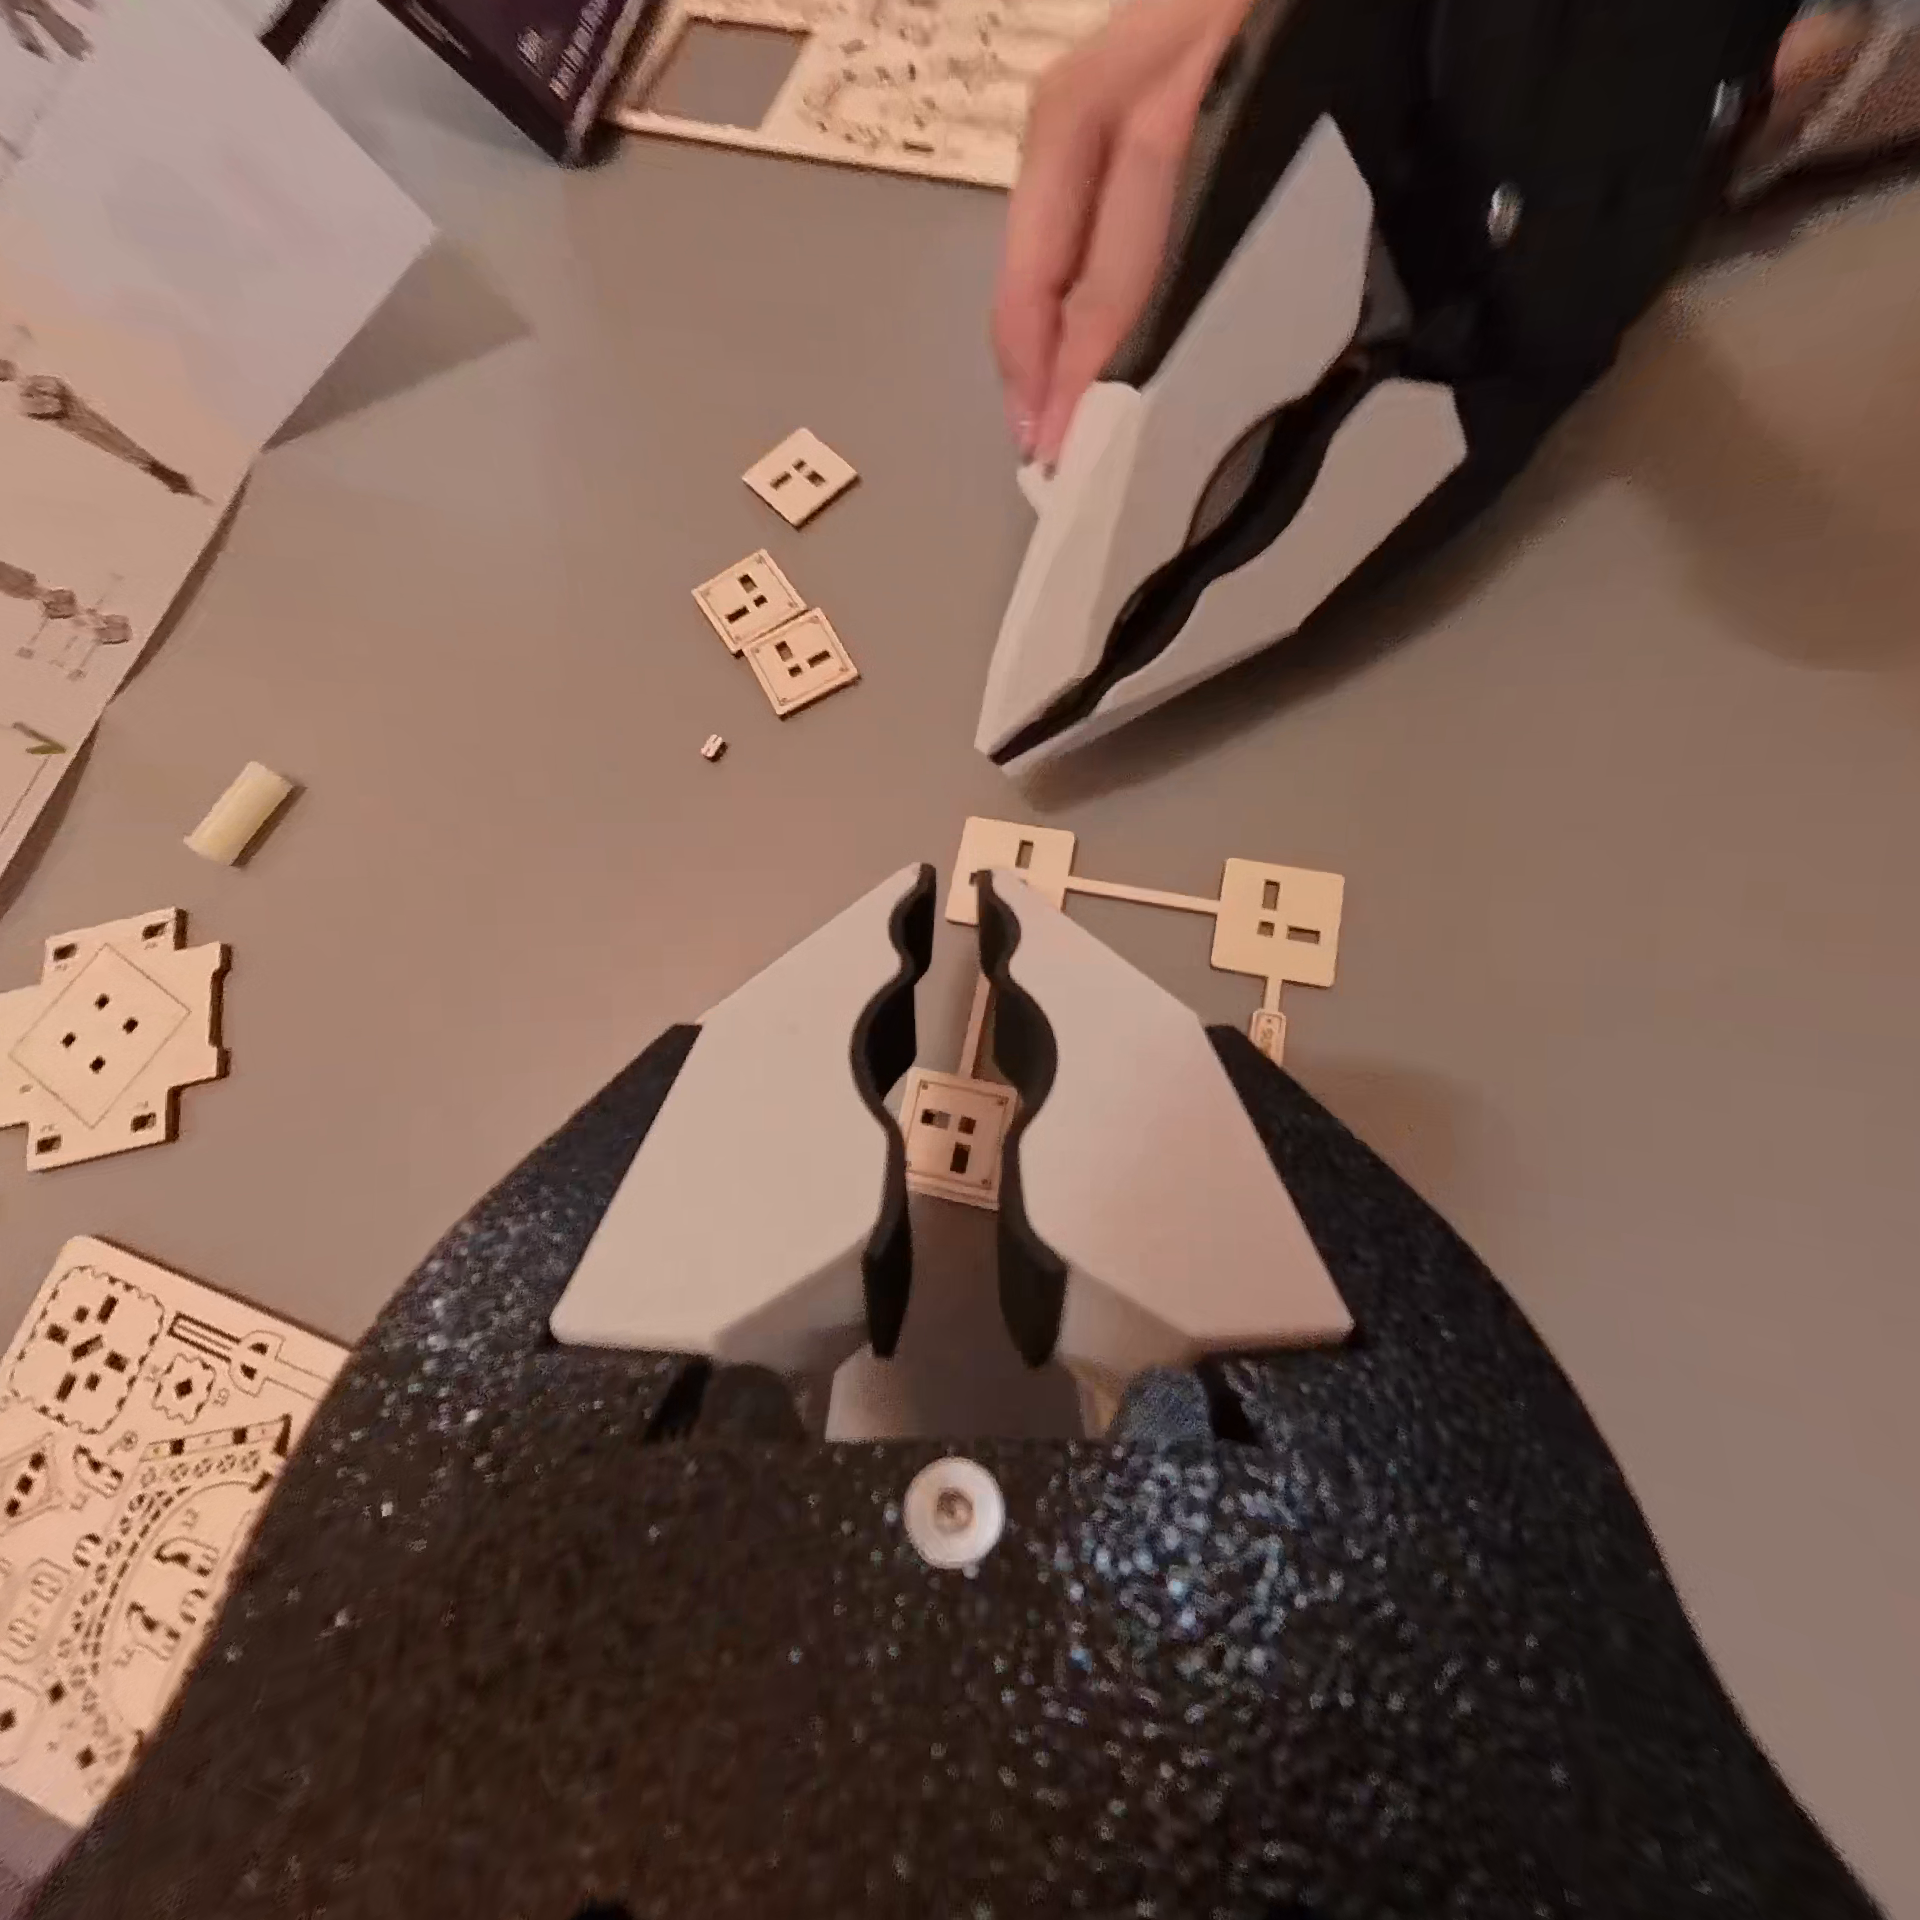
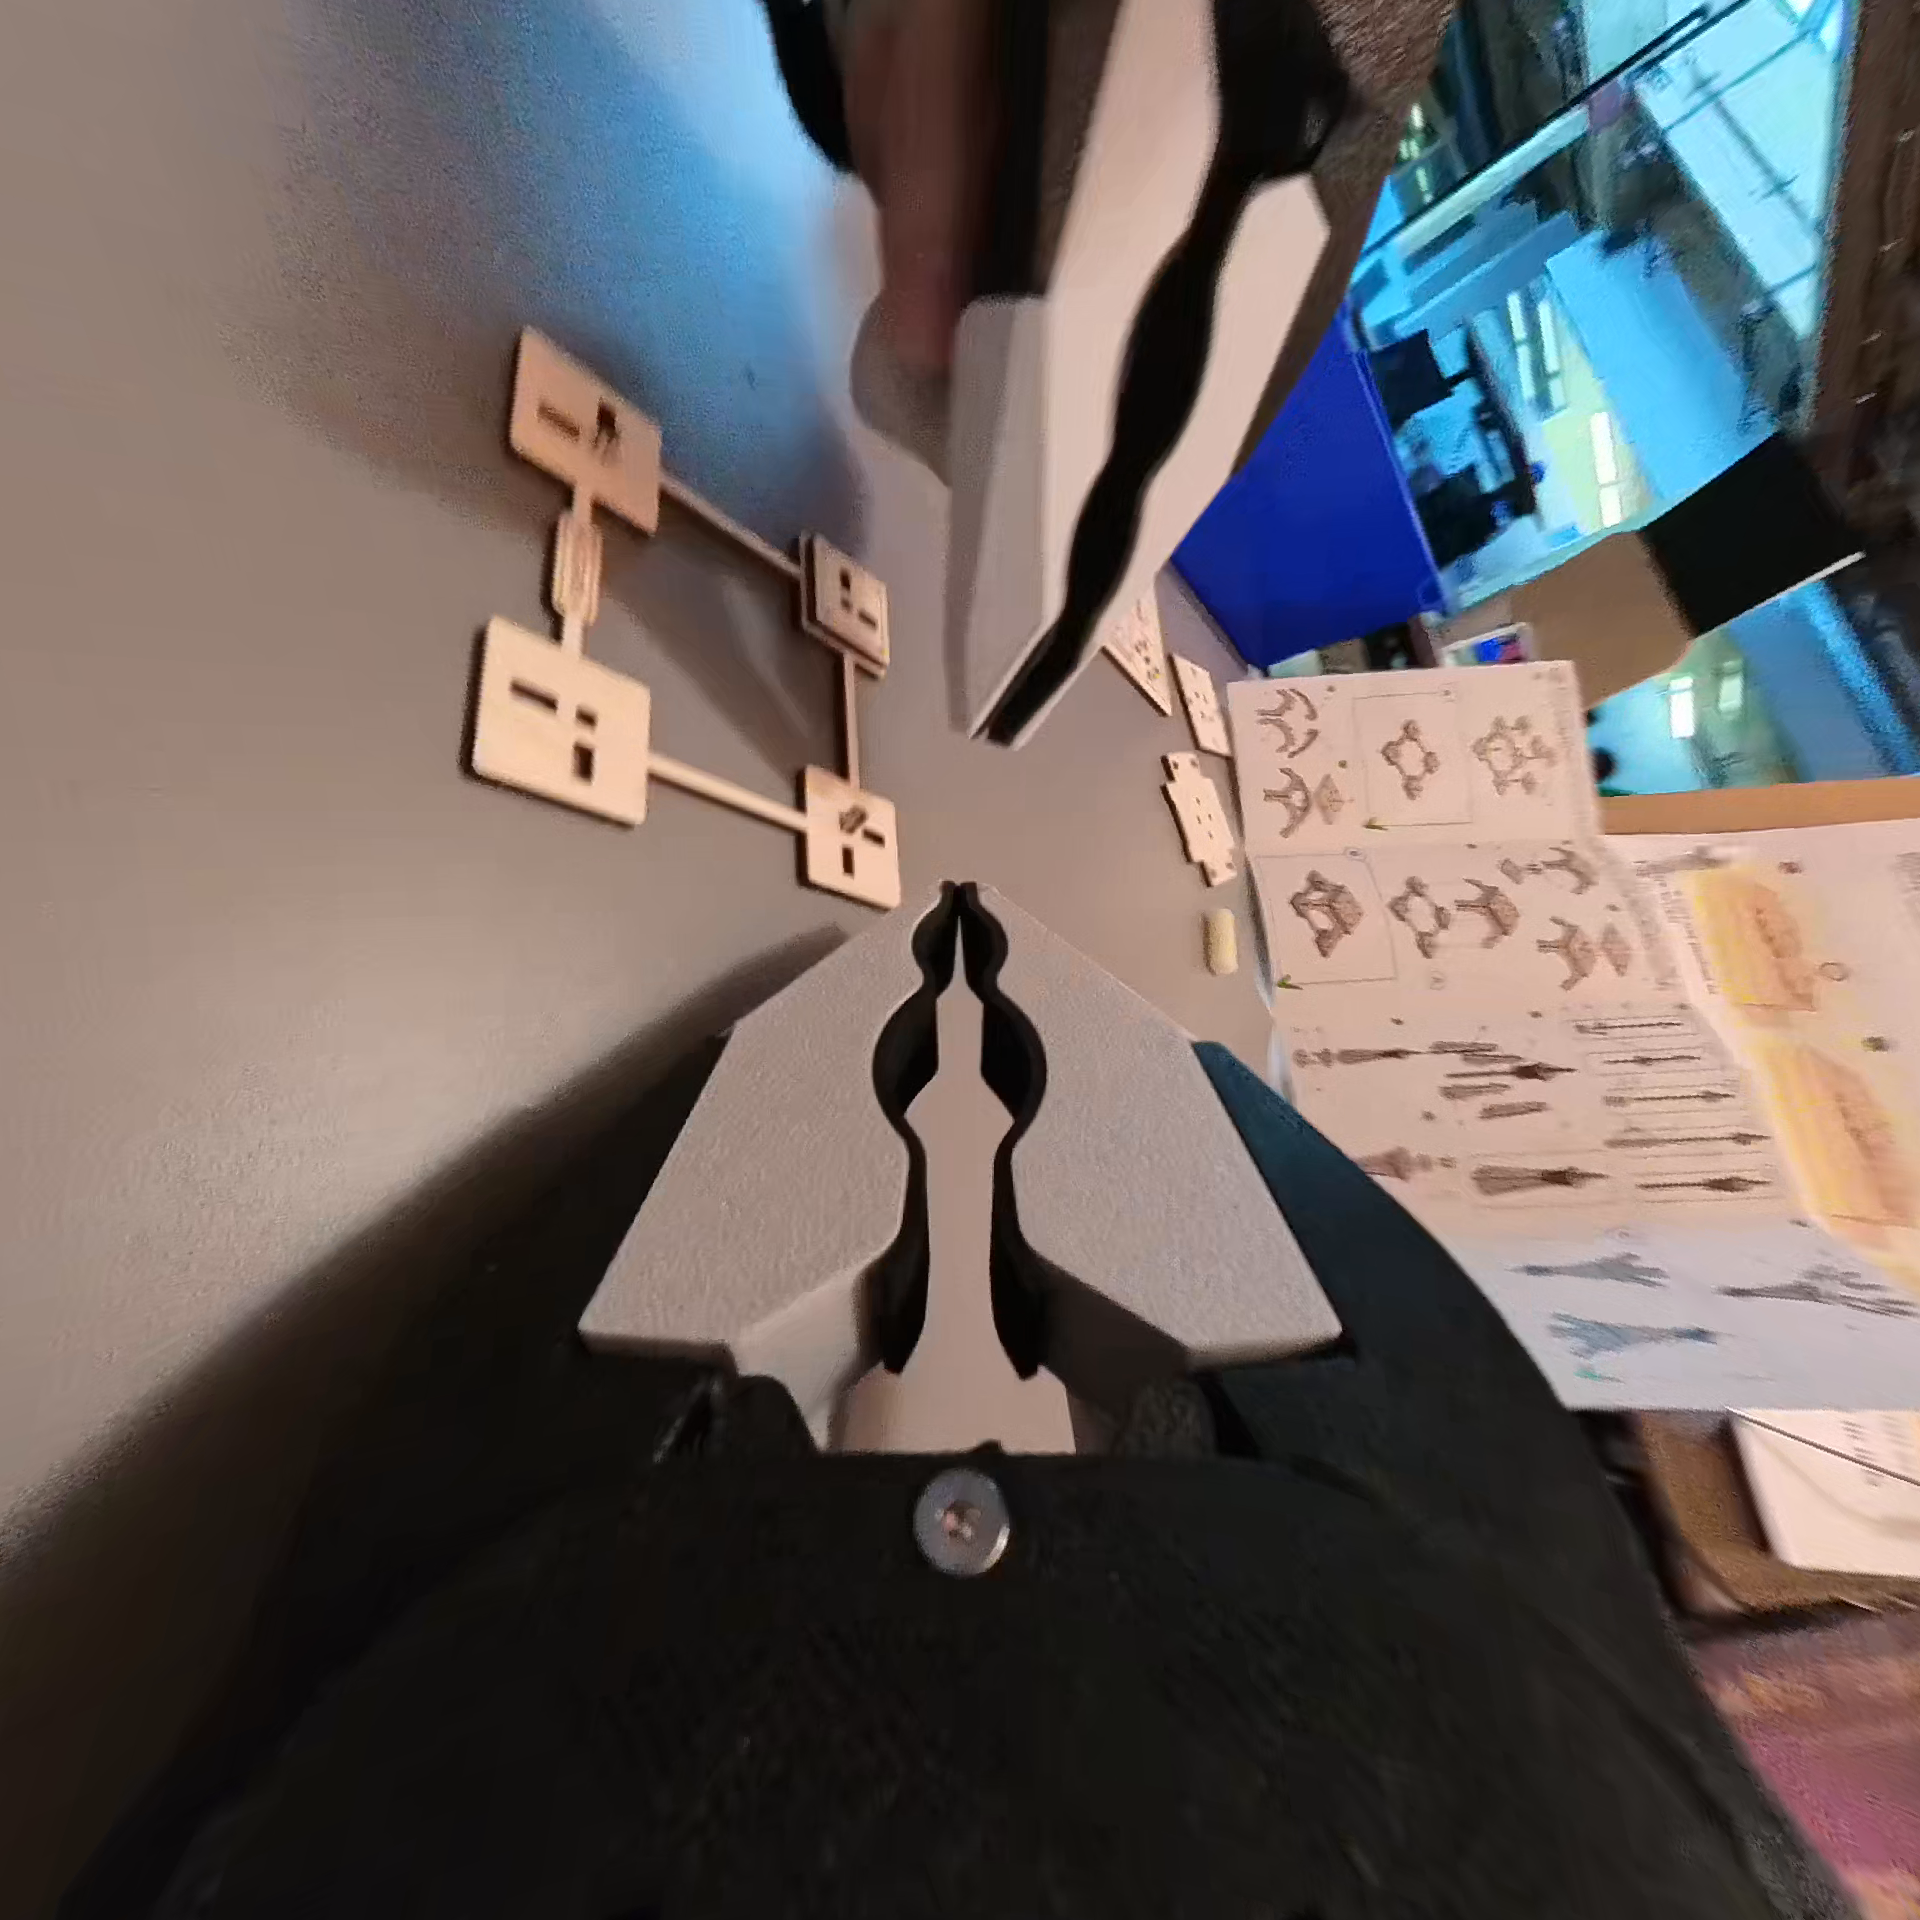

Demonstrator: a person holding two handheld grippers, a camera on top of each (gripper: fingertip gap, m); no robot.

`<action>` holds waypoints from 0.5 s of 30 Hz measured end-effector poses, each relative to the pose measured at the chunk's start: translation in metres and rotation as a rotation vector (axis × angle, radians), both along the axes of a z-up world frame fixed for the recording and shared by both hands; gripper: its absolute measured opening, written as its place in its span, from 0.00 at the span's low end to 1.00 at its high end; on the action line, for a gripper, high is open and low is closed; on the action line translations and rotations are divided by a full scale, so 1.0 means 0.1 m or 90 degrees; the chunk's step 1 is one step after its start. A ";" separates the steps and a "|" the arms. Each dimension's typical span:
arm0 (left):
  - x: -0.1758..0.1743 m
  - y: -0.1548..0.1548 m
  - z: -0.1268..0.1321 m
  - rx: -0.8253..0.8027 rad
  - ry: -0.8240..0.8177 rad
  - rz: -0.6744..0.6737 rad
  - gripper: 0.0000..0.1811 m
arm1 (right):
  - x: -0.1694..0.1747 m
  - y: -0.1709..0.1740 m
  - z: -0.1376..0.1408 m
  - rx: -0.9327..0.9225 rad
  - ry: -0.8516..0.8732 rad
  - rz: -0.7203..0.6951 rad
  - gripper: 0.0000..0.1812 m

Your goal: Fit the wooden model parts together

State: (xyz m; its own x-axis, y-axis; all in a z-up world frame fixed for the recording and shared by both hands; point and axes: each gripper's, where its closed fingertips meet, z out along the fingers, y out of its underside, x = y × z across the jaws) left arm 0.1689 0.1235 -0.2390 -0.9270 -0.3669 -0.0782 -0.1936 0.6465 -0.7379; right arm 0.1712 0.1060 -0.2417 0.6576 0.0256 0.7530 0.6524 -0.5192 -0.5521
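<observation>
Grey worktop point(image 1: 1455, 935) w/ loose parts: square-tile frame point(image 1: 1276, 923) flat at centre, left hand-held gripper point(image 1: 954, 883) over it, narrow gap, empty; right hand-held gripper point(image 2: 958, 891) nearly closed, empty; three small tiles point(image 1: 774, 629) unfitted, so early stage imo.

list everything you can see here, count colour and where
frame of four linked squares: one, pale wood, flat on the table under the left gripper
loose slotted squares: three, pale wood, beyond the frame
cross-shaped plate: one, pale wood, left edge
tiny block: one, pale wood, near the loose squares
short peg: one, cream, left of centre
part sheets: two, pale wood, near left corner and far edge
instruction sheets: several, white, table's left side
dark box: one, far edge
table: one, grey
left gripper: grey and black, slightly open
right gripper: grey and black, shut, empty
hand: one, holding the right gripper
</observation>
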 end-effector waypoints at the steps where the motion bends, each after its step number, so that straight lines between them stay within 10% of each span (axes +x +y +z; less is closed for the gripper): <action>1: -0.02 -0.01 -0.03 0.019 0.007 -0.014 0.04 | -0.02 0.03 0.00 -0.006 0.048 0.013 0.00; 15: -0.11 -0.04 -0.20 0.179 0.040 -0.102 0.02 | 0.05 0.12 -0.19 -0.145 0.420 0.037 0.00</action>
State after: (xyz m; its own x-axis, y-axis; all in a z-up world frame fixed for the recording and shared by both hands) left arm 0.1577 0.1191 -0.2591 -0.9775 -0.1873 -0.0971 -0.1116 0.8496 -0.5155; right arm 0.1766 0.1179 -0.2608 0.9683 0.1843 0.1686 0.2485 -0.6439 -0.7236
